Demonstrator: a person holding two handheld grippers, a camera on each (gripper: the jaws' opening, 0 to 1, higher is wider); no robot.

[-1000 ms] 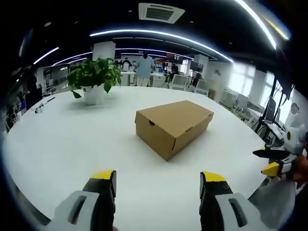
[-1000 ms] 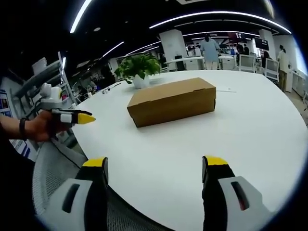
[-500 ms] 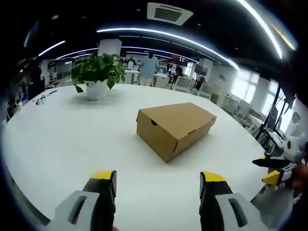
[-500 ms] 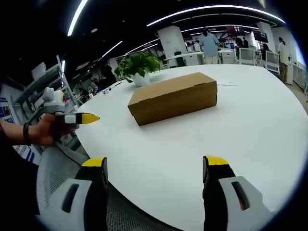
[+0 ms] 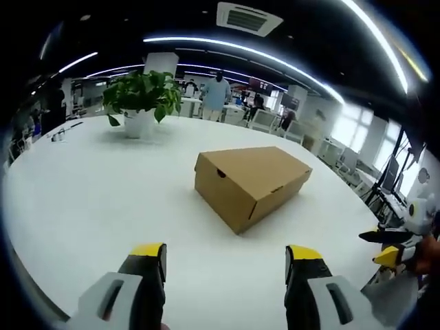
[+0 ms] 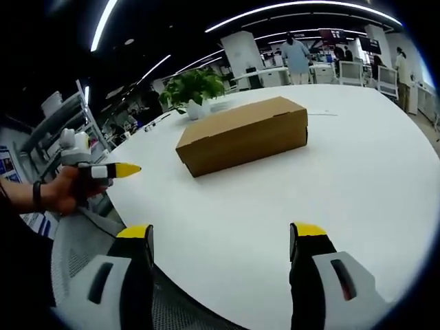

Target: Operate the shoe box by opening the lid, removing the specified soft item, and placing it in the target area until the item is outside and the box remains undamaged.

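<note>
The box (image 5: pixel 249 184) sits shut on the white table (image 5: pixel 89 192), lid down, well apart from both grippers and ahead of each. In the left gripper view it lies slightly right of centre, a corner turned toward the camera, its long axis running away to the far right. In the right gripper view the box (image 6: pixel 242 135) shows its long side nearly square-on, slightly left of centre. The left gripper (image 5: pixel 227 265) has its jaws spread wide and empty; so does the right gripper (image 6: pixel 221 244). Neither looks clearly nearer. The long side facing the right gripper seems the likelier edge for lifting the lid. A plant (image 5: pixel 139 103) stands far left.
</note>
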